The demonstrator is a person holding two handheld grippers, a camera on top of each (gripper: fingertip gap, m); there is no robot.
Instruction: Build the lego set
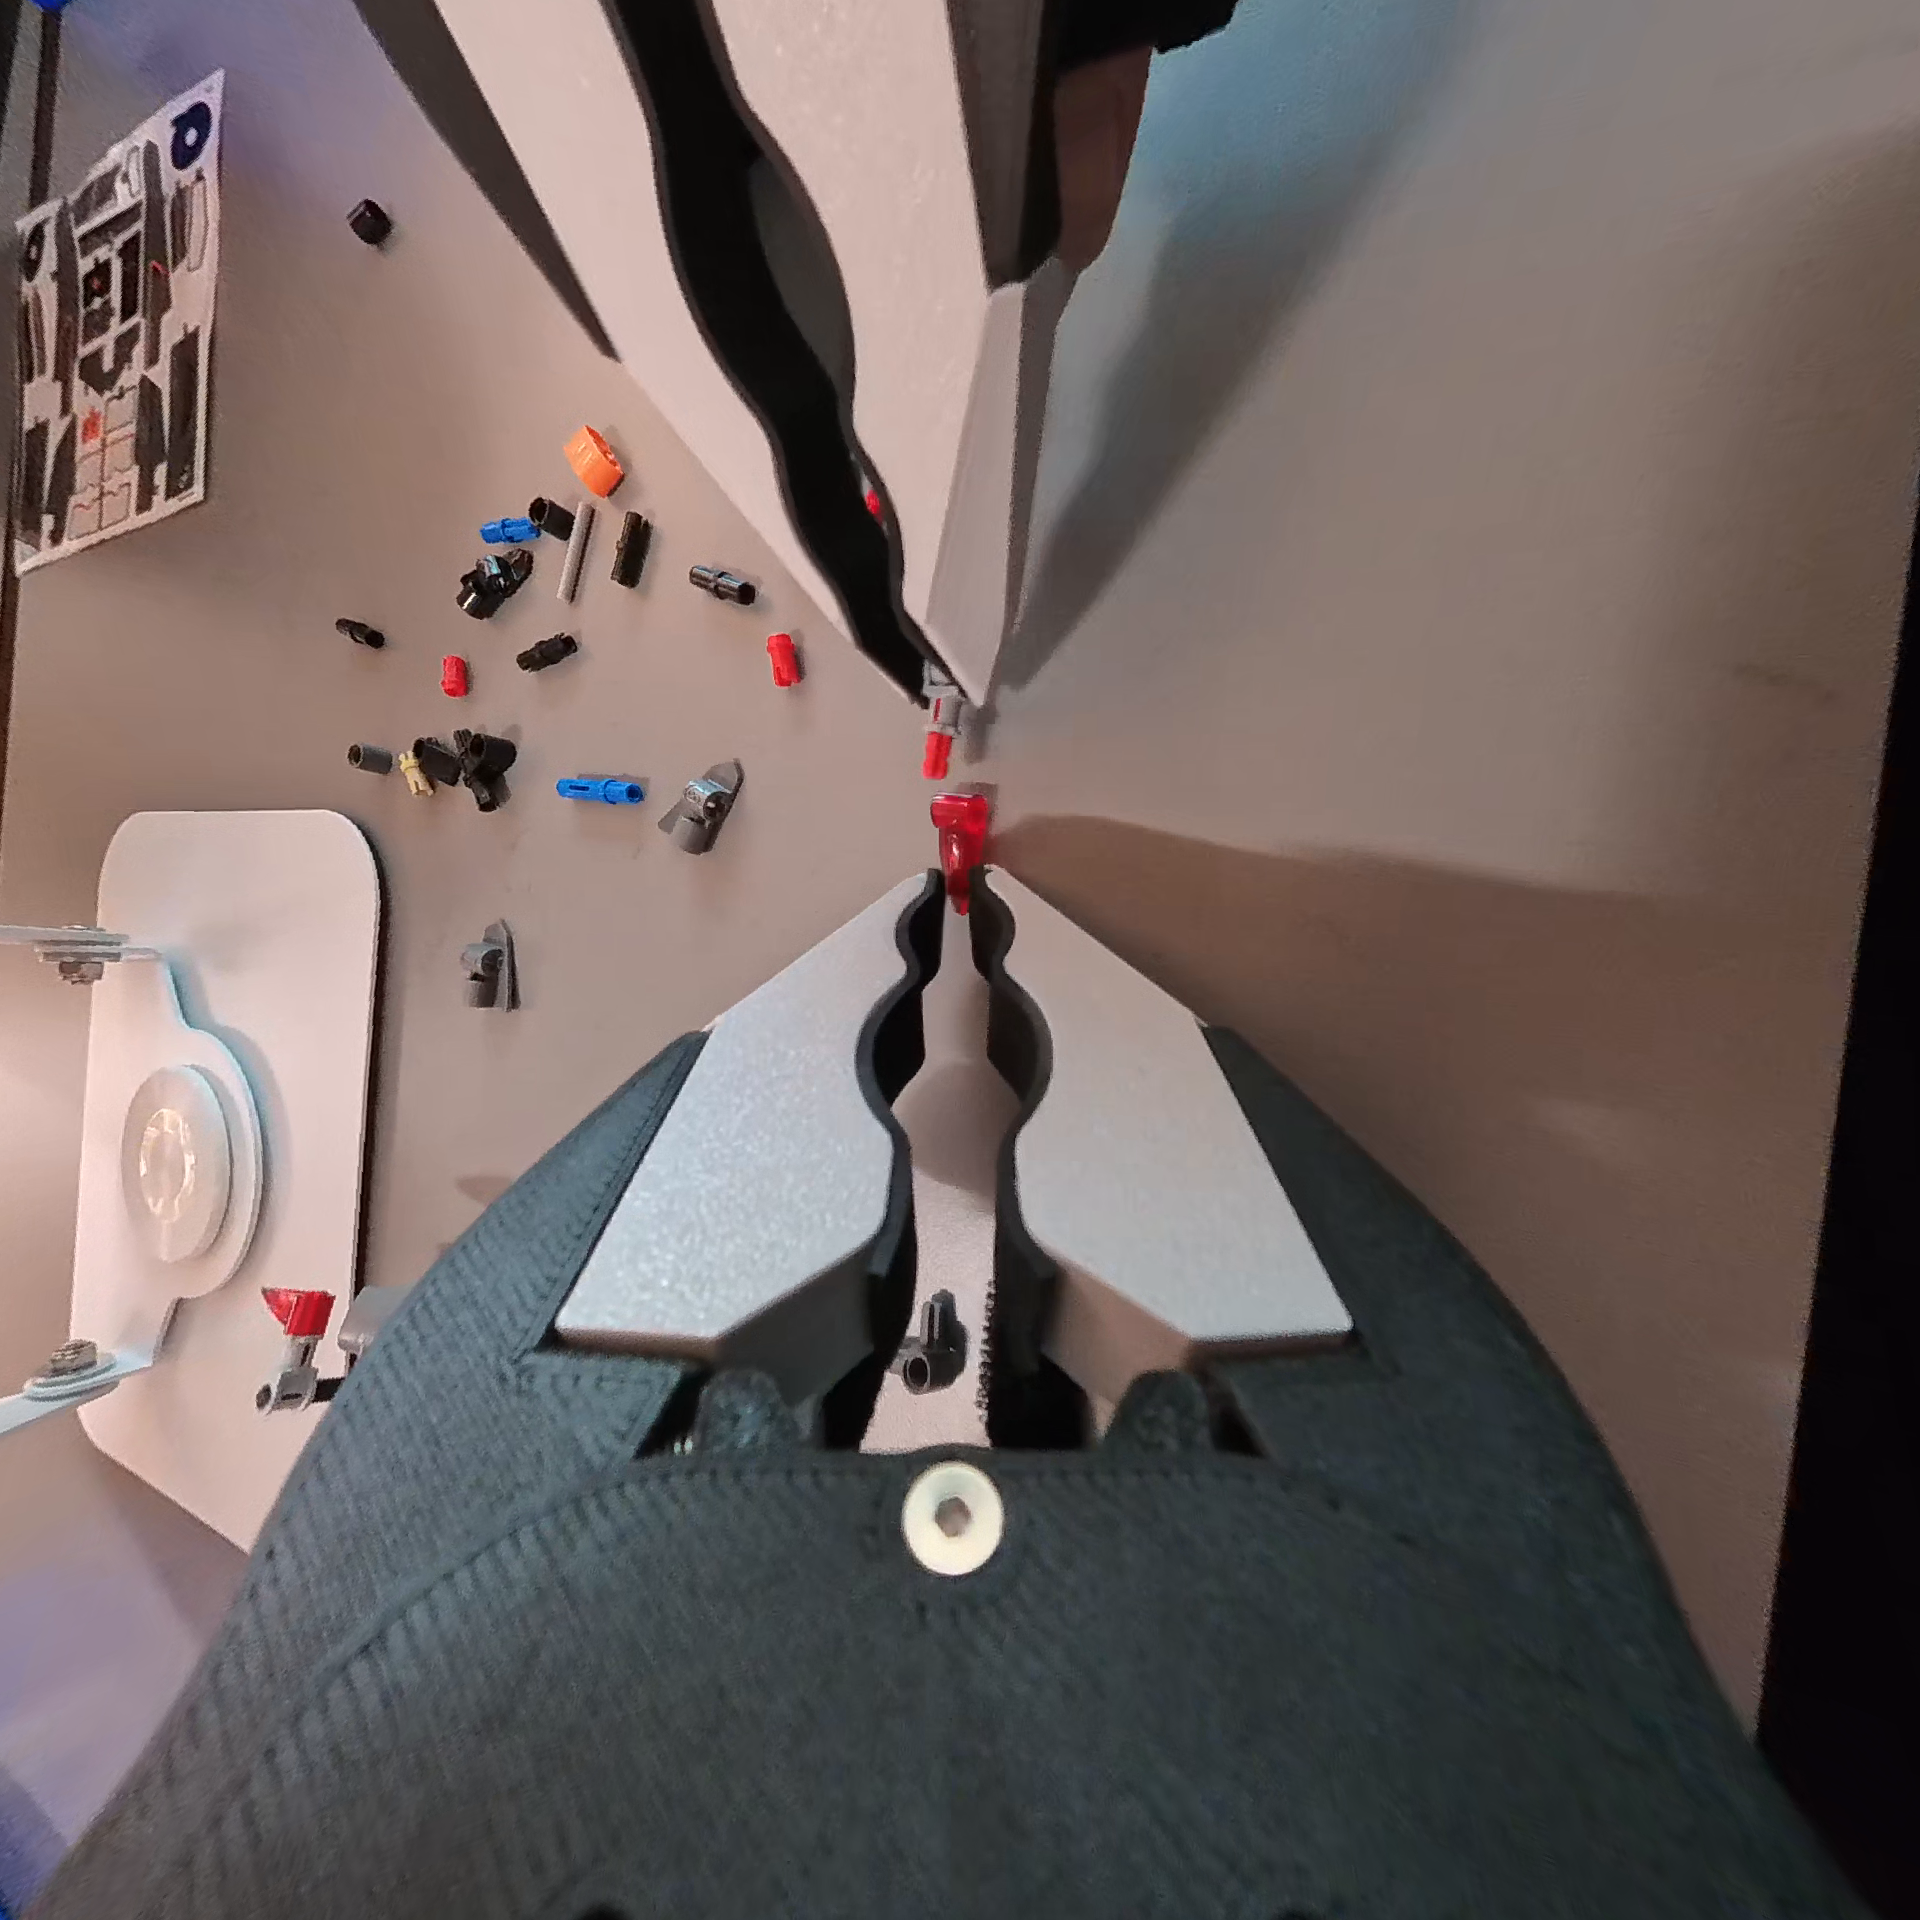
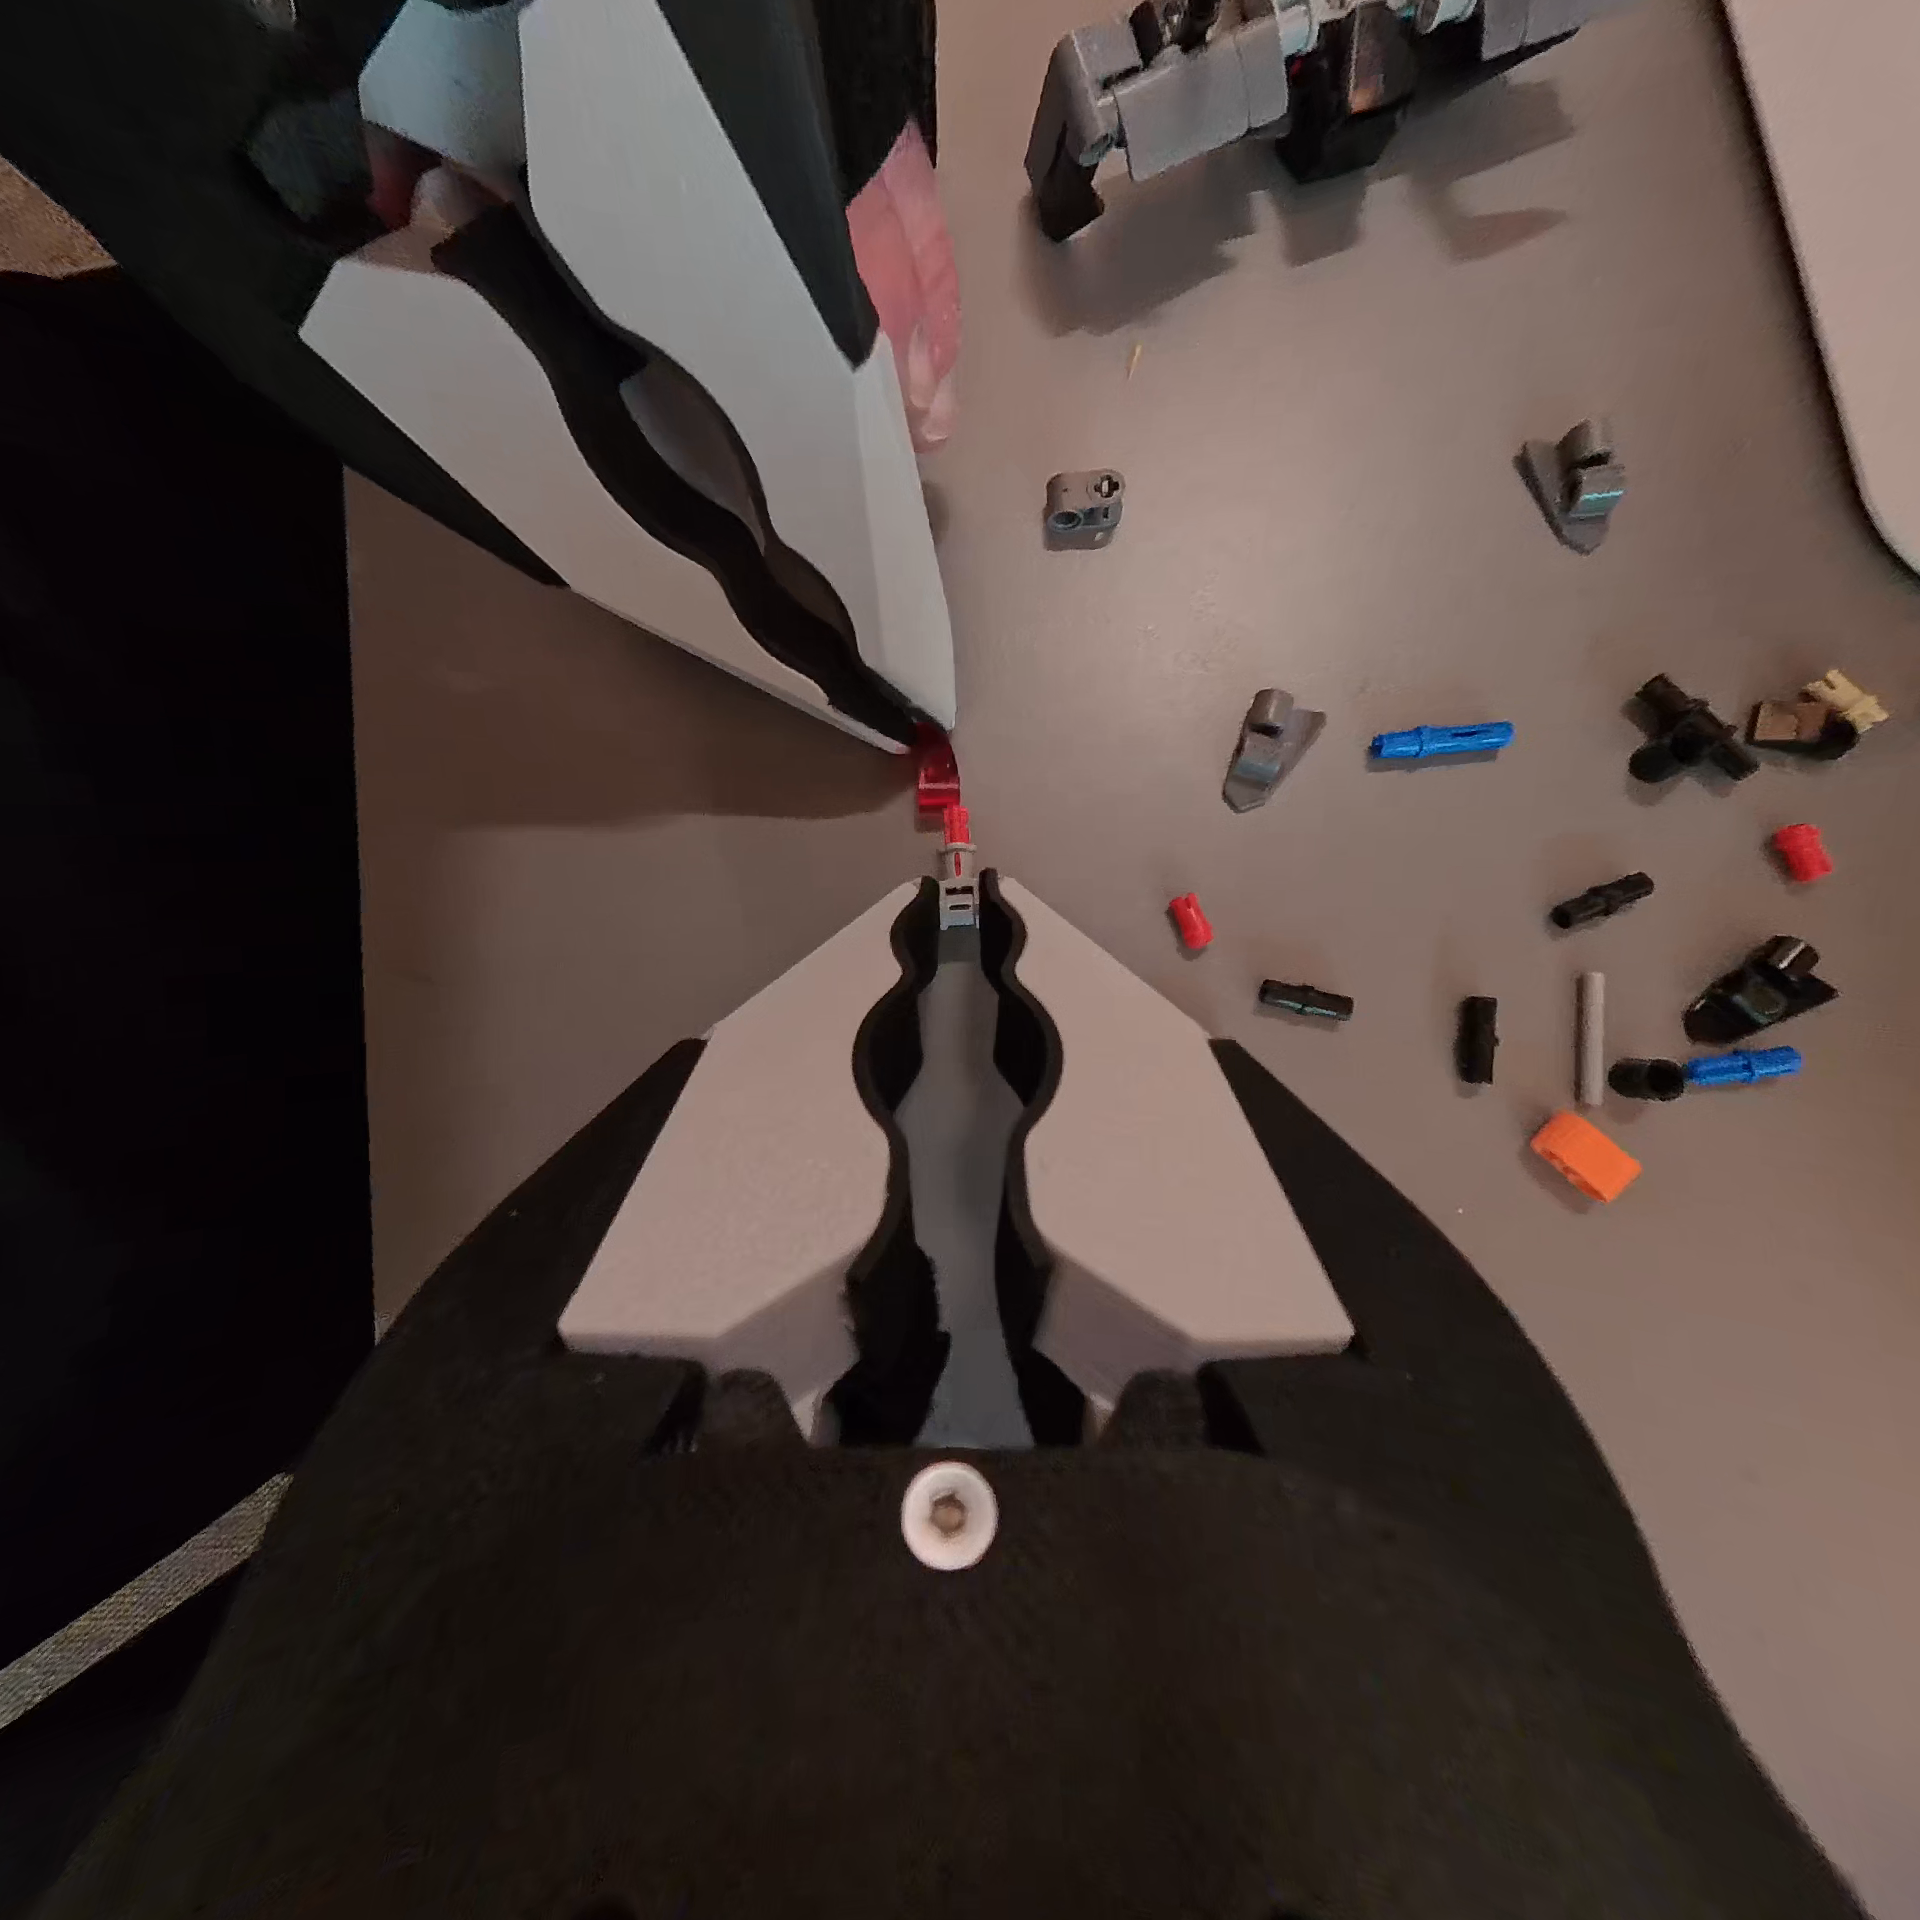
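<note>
Pinching a red piece at its tips, your left gripper meets your right gripper, which clamps a grey-and-red pin. Pin and piece sit tip to tip between both grippers, above the table.

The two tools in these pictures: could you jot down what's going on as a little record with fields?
Left tool: shut on a red piece
Right tool: shut on a grey-and-red pin
Relation: the pin's red tip points at the red piece; contact cannot be told
Likely aim: pushing the pin into the red piece
Table: loose parts, among them a long blue pin and an orange piece
Far side: a grey and black partly built model
Also: a sticker sheet
</note>
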